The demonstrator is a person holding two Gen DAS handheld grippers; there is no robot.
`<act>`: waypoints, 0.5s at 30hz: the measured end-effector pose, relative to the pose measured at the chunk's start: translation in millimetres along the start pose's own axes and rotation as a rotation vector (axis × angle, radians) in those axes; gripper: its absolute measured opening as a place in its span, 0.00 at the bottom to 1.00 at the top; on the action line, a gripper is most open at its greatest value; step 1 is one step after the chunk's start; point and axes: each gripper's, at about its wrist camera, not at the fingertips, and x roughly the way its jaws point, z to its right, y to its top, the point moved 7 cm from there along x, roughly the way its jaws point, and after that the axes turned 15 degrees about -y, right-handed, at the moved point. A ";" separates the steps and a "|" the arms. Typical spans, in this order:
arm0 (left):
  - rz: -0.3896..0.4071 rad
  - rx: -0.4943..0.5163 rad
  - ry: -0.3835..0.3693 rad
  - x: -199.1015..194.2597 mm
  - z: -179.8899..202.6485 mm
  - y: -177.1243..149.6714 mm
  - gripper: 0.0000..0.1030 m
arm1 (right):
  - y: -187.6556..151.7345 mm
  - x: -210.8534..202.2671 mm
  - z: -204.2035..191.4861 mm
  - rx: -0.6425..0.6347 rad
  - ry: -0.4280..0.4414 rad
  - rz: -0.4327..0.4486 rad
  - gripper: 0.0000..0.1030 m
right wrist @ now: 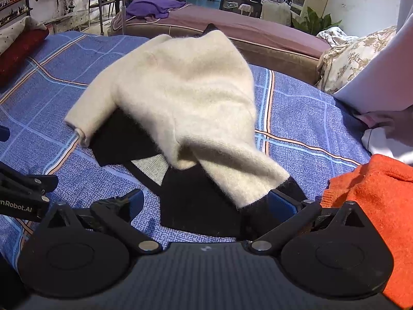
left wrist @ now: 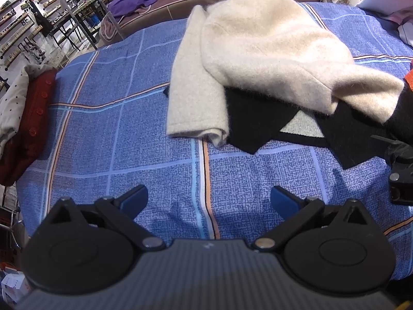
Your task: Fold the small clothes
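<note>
A fluffy cream sweater with black parts [left wrist: 263,51] lies partly folded on the blue checked bedspread [left wrist: 116,129]; it also shows in the right wrist view [right wrist: 185,98]. Its black collar and grey inner panel [left wrist: 302,126] show at the near edge. My left gripper [left wrist: 209,201] is open and empty above bare bedspread, short of the sweater. My right gripper [right wrist: 205,202] is open, its jaws standing either side of the cream sleeve end and its black cuff [right wrist: 258,214]. Part of the right gripper [left wrist: 400,175] shows at the right edge of the left wrist view.
A red knit and a dotted cloth [left wrist: 23,118] lie at the bed's left edge. An orange knit [right wrist: 374,201] lies at the right, beside white cloth [right wrist: 387,142]. A purple garment [right wrist: 152,6] lies on the sofa [right wrist: 245,31] behind the bed.
</note>
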 end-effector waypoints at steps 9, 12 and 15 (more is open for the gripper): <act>-0.010 0.004 -0.005 2.9 0.5 -0.3 1.00 | -2.6 0.4 -2.3 -0.006 0.007 0.000 1.00; -0.012 -0.005 -0.008 6.3 -1.6 -1.6 1.00 | -2.7 -0.1 -3.2 -0.010 0.007 0.014 1.00; -0.011 -0.018 -0.027 12.0 -5.4 -4.6 1.00 | -2.0 -5.8 -3.7 -0.021 0.015 0.075 1.00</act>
